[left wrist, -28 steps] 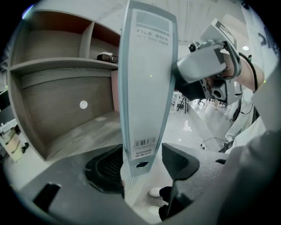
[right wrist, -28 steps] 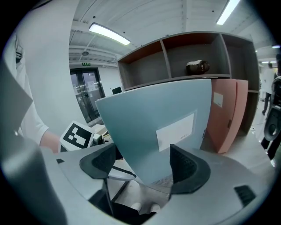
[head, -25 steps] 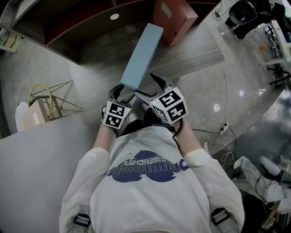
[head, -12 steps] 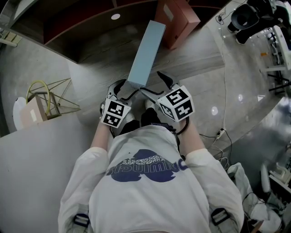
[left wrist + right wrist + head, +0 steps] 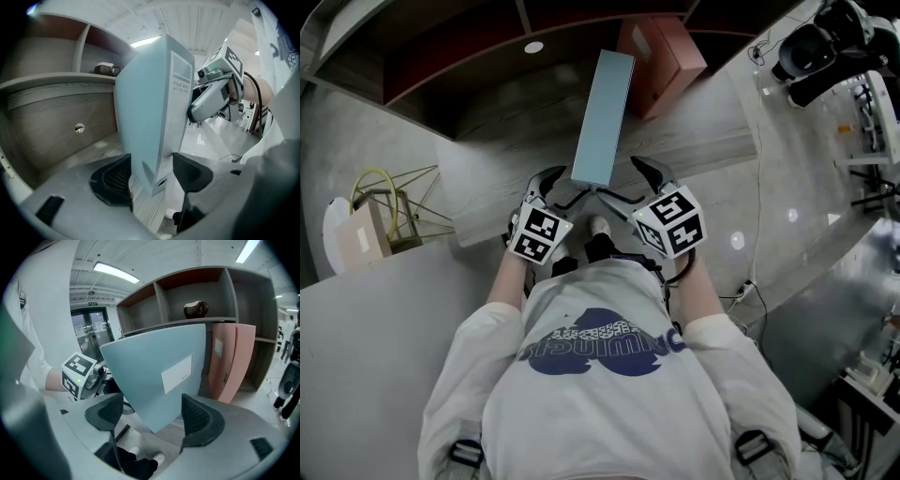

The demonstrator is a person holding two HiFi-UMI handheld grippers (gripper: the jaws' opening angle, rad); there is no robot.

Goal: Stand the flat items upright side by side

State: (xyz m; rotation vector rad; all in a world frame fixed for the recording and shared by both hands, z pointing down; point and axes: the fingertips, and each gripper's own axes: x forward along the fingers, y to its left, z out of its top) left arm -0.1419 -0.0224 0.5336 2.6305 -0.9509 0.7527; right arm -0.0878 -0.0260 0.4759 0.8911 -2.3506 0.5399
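Observation:
A pale blue file box hangs in the air over the wooden shelf board, its near end between both grippers. My left gripper is shut on the box's lower corner, one pad on each broad side. My right gripper is shut on the same end from the other side, with the labelled face between its pads. A pink file box stands upright on the board just right of the blue one, and it also shows behind it in the right gripper view.
The shelf unit has open compartments above; a dark jug stands in one. A yellow wire basket and a small carton are on the floor at left. Equipment and cables lie on the glossy counter at right.
Both grippers have carried the blue box forward toward the shelf, and its far end has swung closer to the pink box.

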